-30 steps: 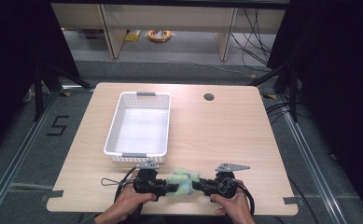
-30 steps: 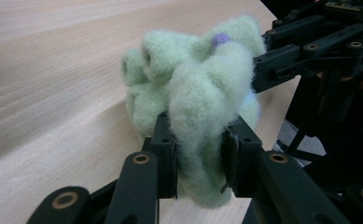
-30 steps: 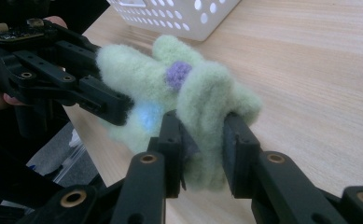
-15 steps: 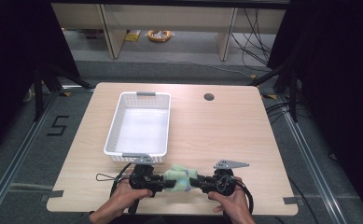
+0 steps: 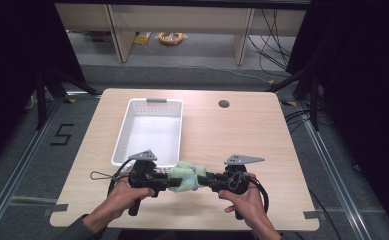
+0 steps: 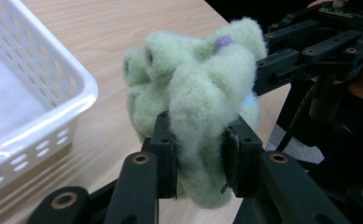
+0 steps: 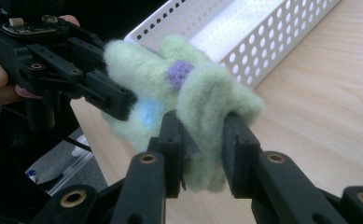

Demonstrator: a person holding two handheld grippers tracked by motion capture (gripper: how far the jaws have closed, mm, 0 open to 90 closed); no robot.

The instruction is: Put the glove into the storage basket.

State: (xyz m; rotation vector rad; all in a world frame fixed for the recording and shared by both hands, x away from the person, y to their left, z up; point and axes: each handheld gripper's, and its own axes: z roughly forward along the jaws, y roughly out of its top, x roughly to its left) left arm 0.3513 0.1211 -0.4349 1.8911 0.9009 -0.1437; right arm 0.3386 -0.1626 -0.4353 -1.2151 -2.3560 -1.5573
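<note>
A pale green fuzzy cloth [image 5: 184,175] with a purple dot [image 7: 179,72] hangs bunched between both grippers, just above the table near its front edge. My left gripper [image 5: 166,179] is shut on its left end, a thick fold squeezed between the jaws [image 6: 198,163]. From the other side my right gripper [image 5: 205,179] is shut on the cloth's right end [image 7: 202,154]. A hand holds each gripper. In the left gripper view the cloth [image 6: 193,88] sits in front of the right gripper's black fingers [image 6: 282,63].
A white perforated basket [image 5: 152,131] stands on the wooden table [image 5: 242,135] just beyond the left gripper, and nothing lies in it. A small round hole [image 5: 224,104] marks the far side of the table. Dark floor and cables surround the table.
Both grippers have stayed near the front edge with the cloth between them. The left hand has shifted a little to the left and the cloth is pulled slightly longer.
</note>
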